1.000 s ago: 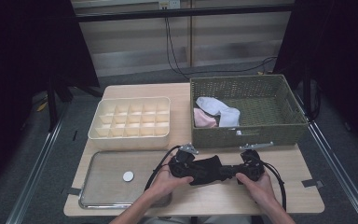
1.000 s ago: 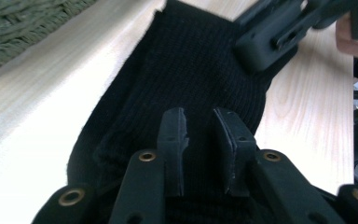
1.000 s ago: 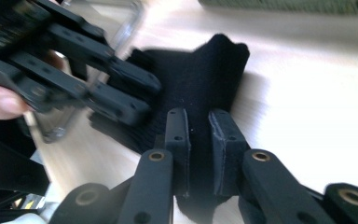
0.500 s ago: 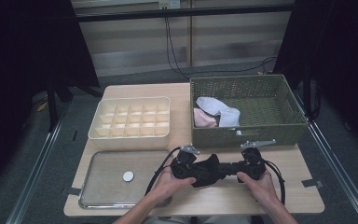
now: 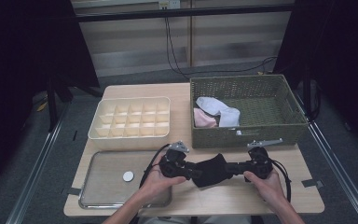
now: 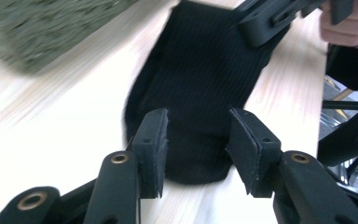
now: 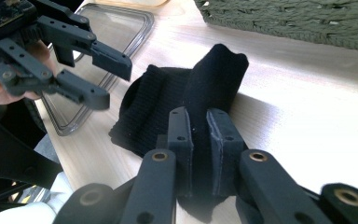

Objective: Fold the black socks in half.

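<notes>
While the black sock (image 5: pixel 211 169) lay on the wooden table (image 5: pixel 242 198) near its front edge, just in front of the green woven basket (image 5: pixel 261 135), one end of it was pinched in the right gripper (image 7: pixel 200 135), whose jaws stood nearly together with the dark knit squeezed between the pads. That end rose in a fold above the tabletop; the rest spread flat toward the left gripper (image 6: pixel 198 149). The left gripper's jaws had just been opening and stood about half apart, the sock's rounded end lying between and beneath the pads, seemingly untouched by them, though the blur in the left gripper view made contact hard to rule out. To the left sat a clear tray (image 5: pixel 102 186) with a small white disc (image 5: pixel 127 176) on it, and behind that a cream divided box (image 5: pixel 130 119). White and pink cloth (image 5: pixel 216 114) lay inside the basket.
</notes>
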Demonstrator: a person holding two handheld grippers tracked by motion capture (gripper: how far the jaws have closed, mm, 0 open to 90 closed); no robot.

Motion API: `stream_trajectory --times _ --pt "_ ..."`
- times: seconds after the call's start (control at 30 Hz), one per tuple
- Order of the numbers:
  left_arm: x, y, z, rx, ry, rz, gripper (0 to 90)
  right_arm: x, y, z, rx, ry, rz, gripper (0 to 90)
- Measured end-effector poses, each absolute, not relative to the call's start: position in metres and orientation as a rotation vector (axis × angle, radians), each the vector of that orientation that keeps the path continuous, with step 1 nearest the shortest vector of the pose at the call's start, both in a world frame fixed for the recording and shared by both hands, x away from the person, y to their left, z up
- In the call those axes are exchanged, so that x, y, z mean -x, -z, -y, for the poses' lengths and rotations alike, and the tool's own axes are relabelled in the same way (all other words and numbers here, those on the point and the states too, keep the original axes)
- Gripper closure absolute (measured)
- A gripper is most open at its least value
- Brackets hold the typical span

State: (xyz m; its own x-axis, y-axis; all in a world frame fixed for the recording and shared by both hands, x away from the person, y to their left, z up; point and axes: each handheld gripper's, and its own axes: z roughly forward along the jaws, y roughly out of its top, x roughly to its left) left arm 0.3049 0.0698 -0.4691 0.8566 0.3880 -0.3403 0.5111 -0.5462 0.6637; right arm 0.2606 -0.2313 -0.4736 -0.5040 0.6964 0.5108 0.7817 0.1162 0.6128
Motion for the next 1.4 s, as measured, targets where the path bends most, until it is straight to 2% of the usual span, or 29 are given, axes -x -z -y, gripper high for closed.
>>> stream_trajectory --times 0.3,0.37,0.67,0.97,1.17,1.4 --pt "-0.308 0.482 -0.073 -2.245 0.166 -0.687 52.9 -0.261 0.472 0.230 1.501 1.359 2.282 80.7" --pt "-0.310 0.486 -0.071 -2.240 0.210 -0.677 53.4 -0.261 0.472 0.230 1.499 1.362 2.279 80.5" --pt "-0.310 0.490 -0.066 -2.233 0.290 -0.685 66.5 -0.263 0.466 0.218 1.461 1.402 2.282 78.7" --pt "-0.308 0.491 -0.064 -2.253 0.278 -0.680 69.5 -0.269 0.460 0.190 1.375 1.412 2.308 78.0" --pt "-0.308 0.493 -0.064 -2.274 0.267 -0.689 76.5 -0.263 0.467 0.177 1.329 1.381 2.321 75.3" --pt "-0.306 0.493 -0.064 -2.279 0.262 -0.692 80.5 -0.256 0.476 0.166 1.288 1.348 2.306 73.1"
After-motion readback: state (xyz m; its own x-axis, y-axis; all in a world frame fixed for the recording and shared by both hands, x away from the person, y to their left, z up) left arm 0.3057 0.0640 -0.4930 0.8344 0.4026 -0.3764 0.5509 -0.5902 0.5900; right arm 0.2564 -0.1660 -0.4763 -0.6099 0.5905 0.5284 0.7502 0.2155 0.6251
